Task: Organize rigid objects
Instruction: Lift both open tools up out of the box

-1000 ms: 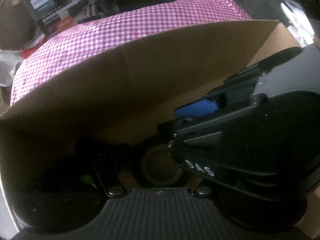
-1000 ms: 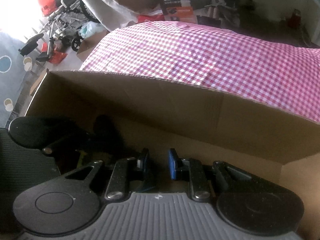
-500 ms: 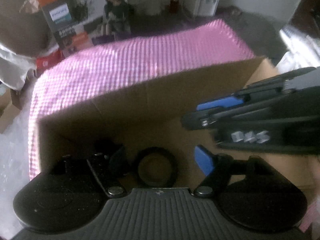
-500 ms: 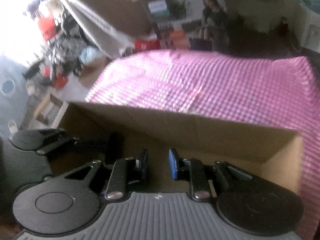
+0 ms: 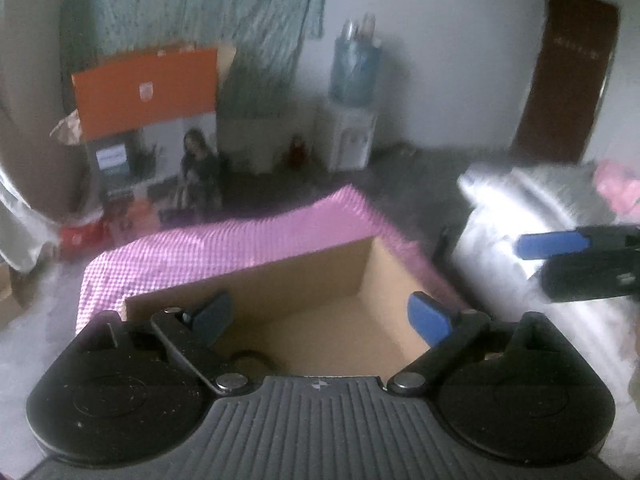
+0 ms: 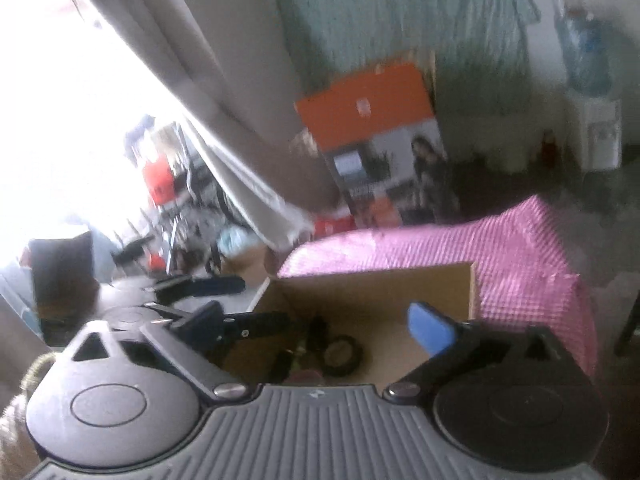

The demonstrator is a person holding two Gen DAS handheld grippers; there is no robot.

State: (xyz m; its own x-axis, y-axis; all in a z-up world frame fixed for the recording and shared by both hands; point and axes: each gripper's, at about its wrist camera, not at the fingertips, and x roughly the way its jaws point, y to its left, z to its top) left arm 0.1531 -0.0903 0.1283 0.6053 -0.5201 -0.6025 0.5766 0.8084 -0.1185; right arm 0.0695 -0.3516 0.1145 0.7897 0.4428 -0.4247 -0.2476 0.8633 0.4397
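An open cardboard box (image 5: 280, 280) stands on a pink checked cloth (image 5: 240, 244). Inside it lie a black tape roll (image 6: 342, 354) and other dark items (image 6: 286, 360) that I cannot make out. My left gripper (image 5: 320, 318) hovers above the box's near edge, its jaws opening with nothing between them. My right gripper (image 6: 318, 324) hangs above the box too, jaws opening wide and empty. In the left wrist view the right gripper (image 5: 576, 260) shows at the right edge. In the right wrist view the left gripper (image 6: 200, 286) sits at the left of the box.
An orange and white printed carton (image 5: 148, 120) leans behind the cloth. A water dispenser (image 5: 352, 136) stands by the back wall, and a dark door (image 5: 568, 80) is at the far right. A silvery white bundle (image 5: 520, 208) lies right of the box. A pale curtain (image 6: 224, 120) hangs at left.
Both grippers have lifted up and back out of the box, and the views now take in the room. The right jaws went from shut to wide open; the left jaws spread wider.
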